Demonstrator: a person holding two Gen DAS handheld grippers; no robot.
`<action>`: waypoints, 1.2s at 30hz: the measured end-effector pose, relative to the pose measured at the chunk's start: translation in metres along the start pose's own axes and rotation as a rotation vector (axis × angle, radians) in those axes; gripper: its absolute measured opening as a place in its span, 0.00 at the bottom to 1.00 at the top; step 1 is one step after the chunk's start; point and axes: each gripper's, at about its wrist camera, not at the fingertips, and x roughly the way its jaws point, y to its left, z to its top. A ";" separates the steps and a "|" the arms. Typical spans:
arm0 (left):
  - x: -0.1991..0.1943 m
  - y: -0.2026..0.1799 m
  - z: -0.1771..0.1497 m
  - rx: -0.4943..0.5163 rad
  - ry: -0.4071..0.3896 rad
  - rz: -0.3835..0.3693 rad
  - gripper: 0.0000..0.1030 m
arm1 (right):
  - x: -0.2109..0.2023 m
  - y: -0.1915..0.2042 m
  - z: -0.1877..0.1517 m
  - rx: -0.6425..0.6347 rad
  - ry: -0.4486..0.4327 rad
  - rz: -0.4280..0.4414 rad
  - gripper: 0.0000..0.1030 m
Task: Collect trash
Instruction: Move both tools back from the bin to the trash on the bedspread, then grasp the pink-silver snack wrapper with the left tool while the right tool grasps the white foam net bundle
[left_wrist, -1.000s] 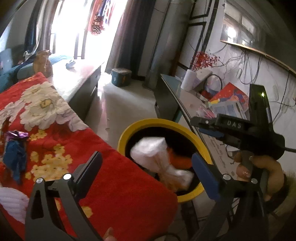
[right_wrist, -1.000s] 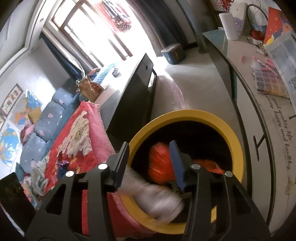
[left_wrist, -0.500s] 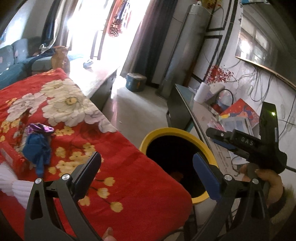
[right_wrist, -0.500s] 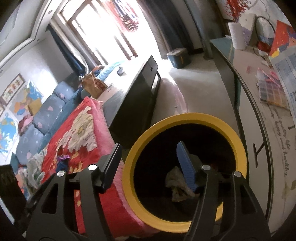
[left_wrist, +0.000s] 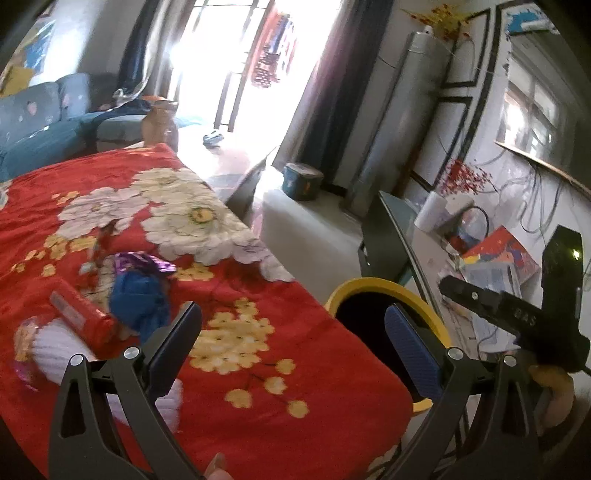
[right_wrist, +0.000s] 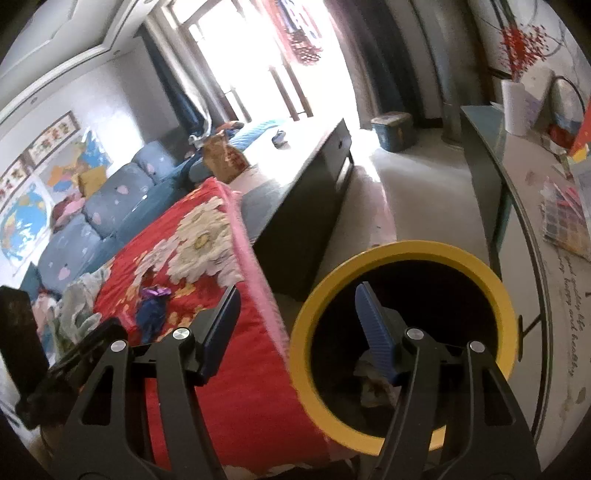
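A black bin with a yellow rim (left_wrist: 369, 286) (right_wrist: 406, 247) stands against the corner of a bed covered by a red flowered blanket (left_wrist: 258, 369). Crumpled pale trash (right_wrist: 373, 384) lies at its bottom. On the blanket lie a blue crumpled wrapper (left_wrist: 138, 299) (right_wrist: 151, 310), a purple foil wrapper (left_wrist: 142, 262), a red packet (left_wrist: 79, 317) and a white ribbed paper piece (left_wrist: 55, 350). My left gripper (left_wrist: 291, 317) hangs open above the blanket's edge, with nothing in it. My right gripper (right_wrist: 295, 295) straddles the bin's near rim; its jaws are opening and hold nothing.
A dark low cabinet (right_wrist: 303, 206) runs beyond the bed. A glass desk (right_wrist: 524, 206) with papers, a white roll and a basket lines the right wall. A blue sofa (right_wrist: 110, 206) stands at the left. A hand (left_wrist: 554, 384) holds the right tool.
The white crumpled piece between the right fingers a second ago has dropped into the bin. Both grippers have risen and drawn back, and the left view has swung towards the blanket.
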 end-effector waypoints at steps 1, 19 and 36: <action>-0.003 0.005 0.001 -0.009 -0.005 0.009 0.94 | 0.000 0.004 -0.001 -0.007 0.001 0.004 0.55; -0.038 0.062 0.008 -0.116 -0.079 0.102 0.94 | 0.005 0.065 -0.018 -0.134 0.058 0.100 0.56; -0.064 0.119 0.009 -0.219 -0.112 0.197 0.94 | 0.018 0.120 -0.042 -0.252 0.125 0.180 0.56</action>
